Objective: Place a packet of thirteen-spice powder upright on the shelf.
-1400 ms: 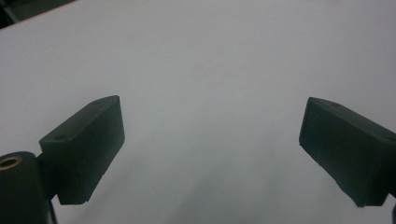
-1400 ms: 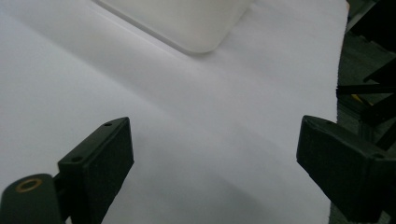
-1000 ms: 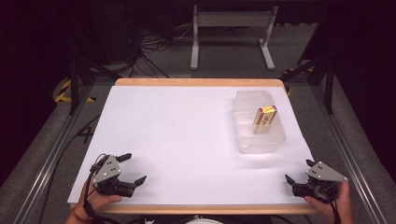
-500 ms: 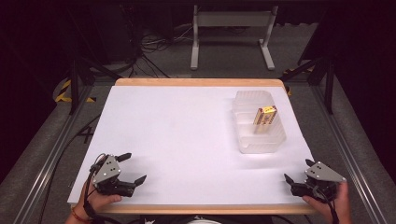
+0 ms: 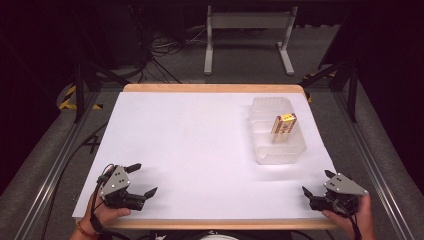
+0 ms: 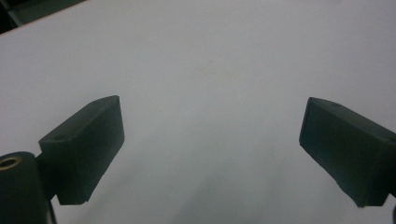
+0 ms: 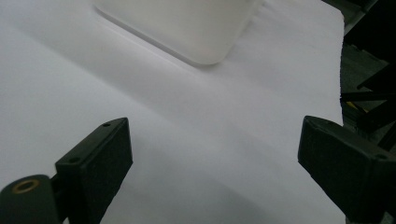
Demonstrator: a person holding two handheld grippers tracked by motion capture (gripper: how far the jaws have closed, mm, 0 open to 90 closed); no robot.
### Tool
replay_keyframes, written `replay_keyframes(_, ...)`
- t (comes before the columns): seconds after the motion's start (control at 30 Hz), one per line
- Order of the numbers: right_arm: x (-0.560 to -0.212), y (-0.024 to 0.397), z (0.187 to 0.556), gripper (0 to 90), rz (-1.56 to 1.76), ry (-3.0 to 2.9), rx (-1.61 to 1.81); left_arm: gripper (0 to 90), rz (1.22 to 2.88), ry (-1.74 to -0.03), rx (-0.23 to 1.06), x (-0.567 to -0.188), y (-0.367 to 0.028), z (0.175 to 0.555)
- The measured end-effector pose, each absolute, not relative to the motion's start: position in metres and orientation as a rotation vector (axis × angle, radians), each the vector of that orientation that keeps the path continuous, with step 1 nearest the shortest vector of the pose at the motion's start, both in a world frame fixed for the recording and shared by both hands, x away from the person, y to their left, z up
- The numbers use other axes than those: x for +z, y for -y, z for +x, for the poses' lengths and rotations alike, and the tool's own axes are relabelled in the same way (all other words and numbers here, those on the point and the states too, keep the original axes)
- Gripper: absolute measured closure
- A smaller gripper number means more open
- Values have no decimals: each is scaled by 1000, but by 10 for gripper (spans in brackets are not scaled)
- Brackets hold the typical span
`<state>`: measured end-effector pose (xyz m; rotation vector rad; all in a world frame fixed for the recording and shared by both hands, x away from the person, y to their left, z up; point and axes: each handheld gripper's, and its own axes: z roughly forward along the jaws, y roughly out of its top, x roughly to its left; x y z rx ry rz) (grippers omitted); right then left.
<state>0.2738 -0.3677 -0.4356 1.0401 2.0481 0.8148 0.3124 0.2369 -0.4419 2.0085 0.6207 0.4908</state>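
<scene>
High view | claws: 2, left claw (image 5: 141,178), right claw (image 5: 317,183) | tray (image 5: 260,150): 1 | box (image 5: 283,128): 1

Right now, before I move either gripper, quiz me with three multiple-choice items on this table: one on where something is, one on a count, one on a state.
1. Where does the clear plastic container stand on the white table top?
A. far right part
B. near left corner
C. dead centre

2. How many small yellow-and-red boxes are in the container?
A. none
B. one
C. three

3. How do the jaws of the right gripper stand?
A. shut on the box
B. shut on nothing
C. spread open

Answers:
1. A, the high view shows it in the far right part of the table, ahead of the right gripper.
2. B, a single box stands in it, leaning.
3. C, the right gripper view shows bare table between the two jaws, as the left gripper view does for the left gripper.
</scene>
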Motion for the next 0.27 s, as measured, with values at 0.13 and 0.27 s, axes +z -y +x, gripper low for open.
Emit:
replay_keyframes(0.13,-435,367,273,103,1040,-2050,811,73,2011,-618,489,-442,-236,313)
replay_keyframes(0.27,-434,367,273,103,1038,-2051,816,73,2014,-616,488,-442,-235,314)
